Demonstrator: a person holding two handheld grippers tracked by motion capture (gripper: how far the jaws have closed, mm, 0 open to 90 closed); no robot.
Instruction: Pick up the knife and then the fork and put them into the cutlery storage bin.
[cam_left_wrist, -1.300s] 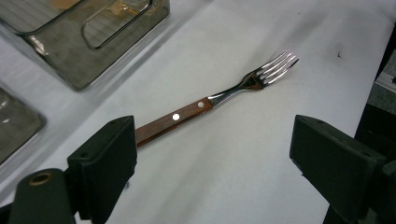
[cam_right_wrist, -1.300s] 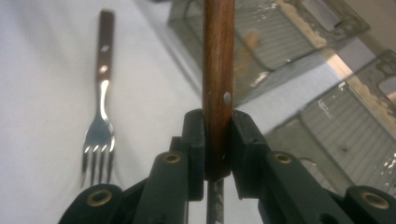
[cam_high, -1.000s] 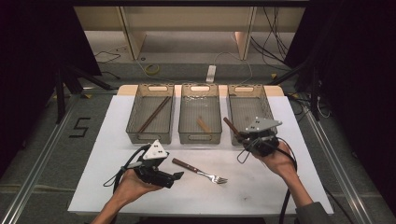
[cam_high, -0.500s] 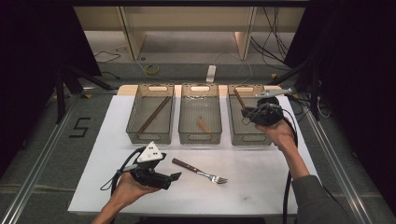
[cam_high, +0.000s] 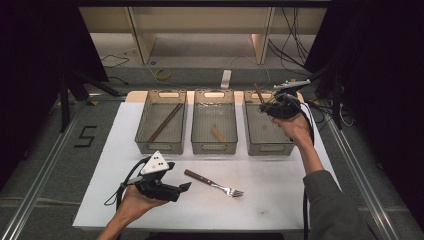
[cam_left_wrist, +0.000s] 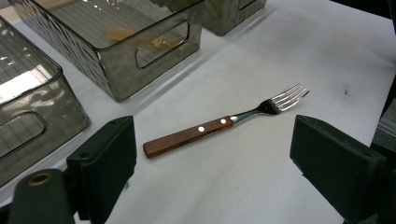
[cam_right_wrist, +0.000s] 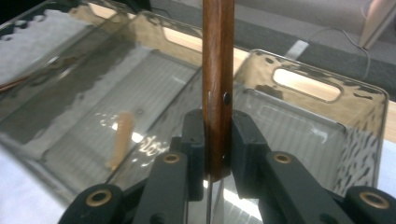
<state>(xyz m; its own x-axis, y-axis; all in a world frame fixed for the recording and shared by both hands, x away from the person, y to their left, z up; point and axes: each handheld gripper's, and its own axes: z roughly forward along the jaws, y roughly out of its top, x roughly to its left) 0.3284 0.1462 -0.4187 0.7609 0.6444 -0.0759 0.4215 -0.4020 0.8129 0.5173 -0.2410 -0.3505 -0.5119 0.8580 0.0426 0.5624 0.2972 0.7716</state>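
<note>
A fork (cam_high: 212, 183) with a brown wooden handle lies on the white table, tines pointing right. My left gripper (cam_high: 182, 189) rests low just left of the handle end. In the left gripper view the fork (cam_left_wrist: 224, 126) lies ahead of the left gripper (cam_left_wrist: 215, 163), whose jaws stand wide open and empty. My right gripper (cam_high: 265, 107) hangs over the right-hand clear bin (cam_high: 270, 148), shut on a wooden-handled utensil (cam_high: 258, 93). In the right gripper view the riveted handle (cam_right_wrist: 218, 70) stands upright, clamped in the right gripper (cam_right_wrist: 218, 140).
Three clear bins stand in a row at the back of the table. The left bin (cam_high: 157, 148) holds long brown sticks (cam_high: 165, 122). The middle bin (cam_high: 214, 148) holds a small wooden piece (cam_high: 217, 134). Shelf legs and cables lie beyond the table's far edge.
My right gripper has carried the wooden-handled utensil from the table's near right, away and up, to above the right bin. The left gripper and the fork have stayed put.
</note>
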